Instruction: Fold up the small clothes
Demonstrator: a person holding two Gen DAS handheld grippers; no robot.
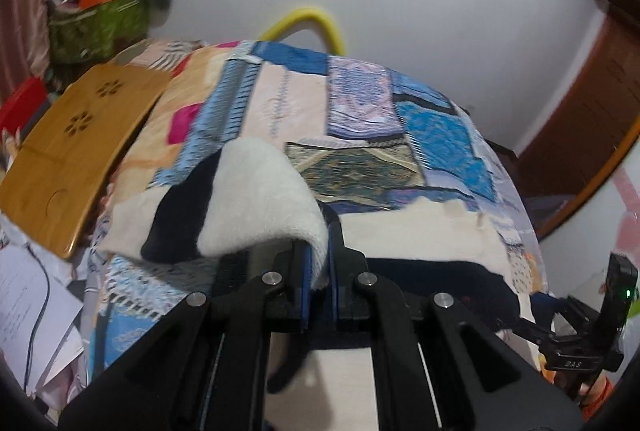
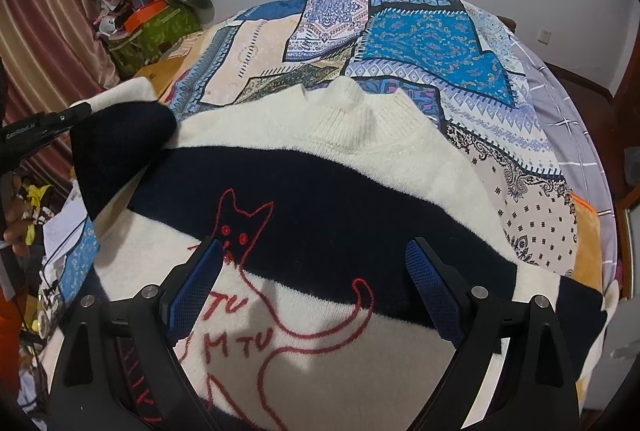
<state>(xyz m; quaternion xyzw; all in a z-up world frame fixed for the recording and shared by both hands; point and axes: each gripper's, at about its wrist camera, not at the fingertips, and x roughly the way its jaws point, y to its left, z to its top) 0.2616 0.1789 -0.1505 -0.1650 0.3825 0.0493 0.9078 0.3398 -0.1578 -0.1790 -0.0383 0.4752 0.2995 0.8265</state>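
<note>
Under both our grippers lies the bed with its patchwork bedspread, and on it the small knitted sweater is spread out, white with wide dark navy stripes and a red cat outline on the chest. Its ribbed collar is at the far side from the right gripper, and the chest with the cat is directly below and between that gripper's fingers.

We judge that we are at the first fold: one sleeve is being brought over the body. The left gripper has its jaws pressed together on the white end of the sleeve, which rises just ahead of its fingertips and hangs down to its left, showing a navy band. In the right wrist view this same sleeve is lifted off the bedspread, far to the left of the right gripper.

The right gripper hovers with its jaws wide apart and holds nothing. We cannot tell if its blue pads touch the knit.

The next move, in our opinion, calls for carrying the sleeve across the chest, toward the right gripper, and laying it flat before the clamp is released. The right gripper could press the body down so that the sweater does not slide.
</note>
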